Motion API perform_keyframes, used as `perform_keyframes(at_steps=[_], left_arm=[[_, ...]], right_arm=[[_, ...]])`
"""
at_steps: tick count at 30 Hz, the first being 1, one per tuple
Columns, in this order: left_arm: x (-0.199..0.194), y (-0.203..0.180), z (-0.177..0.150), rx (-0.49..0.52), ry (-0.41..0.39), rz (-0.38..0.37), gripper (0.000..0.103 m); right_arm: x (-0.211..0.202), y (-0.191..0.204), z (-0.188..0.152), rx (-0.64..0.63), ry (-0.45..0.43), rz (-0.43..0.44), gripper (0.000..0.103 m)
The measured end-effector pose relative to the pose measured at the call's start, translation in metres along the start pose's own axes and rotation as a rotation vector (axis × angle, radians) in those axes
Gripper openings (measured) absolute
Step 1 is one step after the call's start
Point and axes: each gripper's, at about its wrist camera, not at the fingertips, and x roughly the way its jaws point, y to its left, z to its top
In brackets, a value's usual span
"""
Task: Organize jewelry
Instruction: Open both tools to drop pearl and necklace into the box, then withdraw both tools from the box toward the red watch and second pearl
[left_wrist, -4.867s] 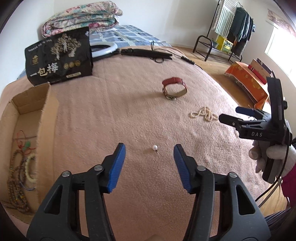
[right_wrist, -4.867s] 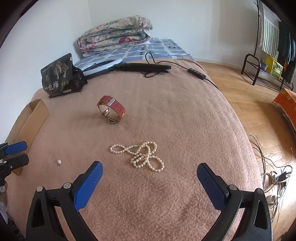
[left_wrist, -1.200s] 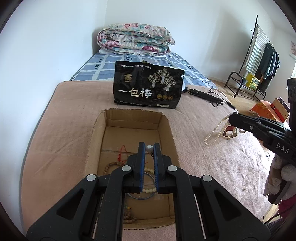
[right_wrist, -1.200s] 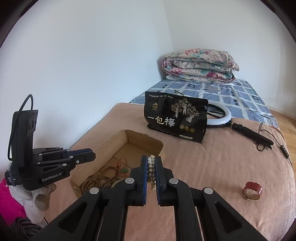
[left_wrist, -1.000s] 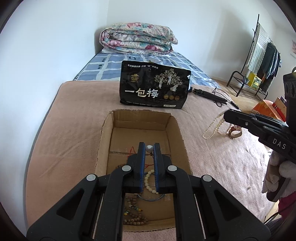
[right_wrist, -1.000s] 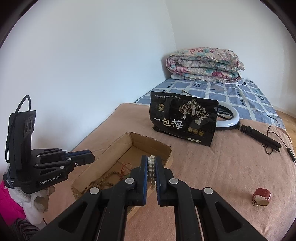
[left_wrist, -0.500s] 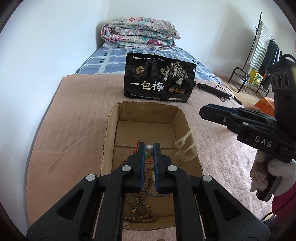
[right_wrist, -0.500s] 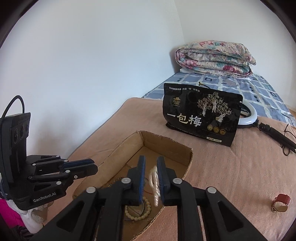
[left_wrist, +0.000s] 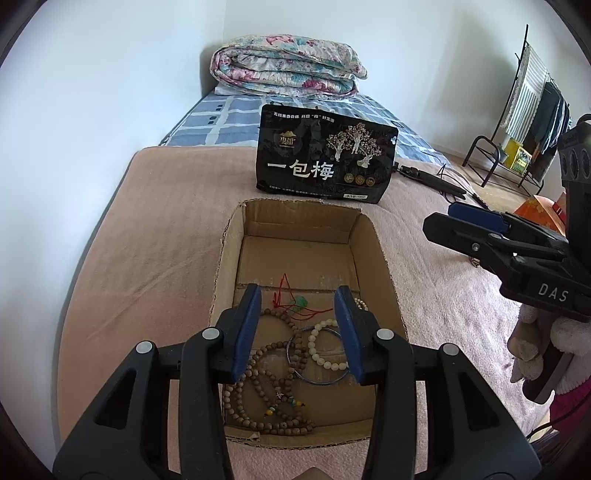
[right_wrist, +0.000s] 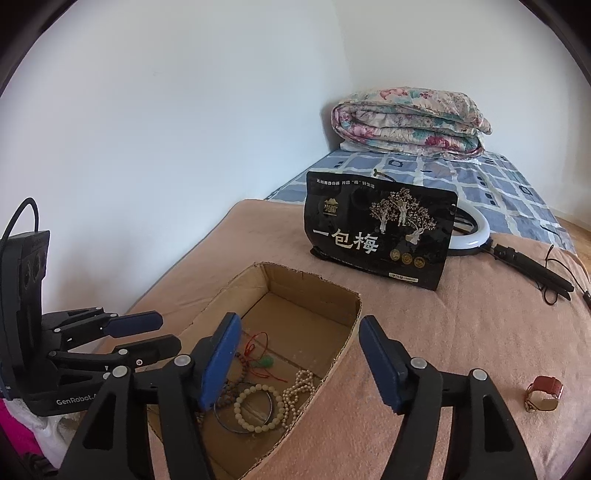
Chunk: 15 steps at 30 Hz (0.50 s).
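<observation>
An open cardboard box (left_wrist: 373, 236) (right_wrist: 310, 280) lies on the pink blanket. In it lie brown bead strings (left_wrist: 258, 373), a white bead bracelet (right_wrist: 255, 406), a metal bangle (left_wrist: 317, 380), a red cord with a green stone (left_wrist: 301, 302) and the pearl necklace (right_wrist: 301, 384). My left gripper (left_wrist: 298, 328) is open and empty just above the box's near end. My right gripper (right_wrist: 299, 362) is open and empty over the box's right wall; it also shows in the left wrist view (left_wrist: 465, 221). A red leather bracelet (right_wrist: 545, 392) lies on the blanket at the right.
A black snack bag (left_wrist: 325, 162) (right_wrist: 380, 236) stands just behind the box. A ring light with its handle and cable (right_wrist: 517, 258) lies behind it. A folded quilt (left_wrist: 288, 70) sits at the bed head. The wall is close on the left; a clothes rack (left_wrist: 524, 110) stands far right.
Both grippers have opened over the box. The pearl necklace dropped from the right gripper into the box; the small pearl pin is gone from the left gripper.
</observation>
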Motion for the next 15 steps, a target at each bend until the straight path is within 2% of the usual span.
perform_keyframes(at_steps=[2,7,15], left_arm=[[-0.003,-0.002,0.000,0.007,-0.005,0.004,0.042],[-0.013,-0.012,-0.001,0.023,-0.026,0.011,0.042],[-0.030,-0.025,-0.002,0.030,-0.070,0.022,0.042]], right_arm=[[-0.003,0.000,0.000,-0.001,-0.005,-0.007,0.078],[-0.015,0.002,-0.001,-0.011,-0.019,-0.031,0.085],[-0.034,0.001,-0.003,-0.033,-0.033,-0.070,0.086]])
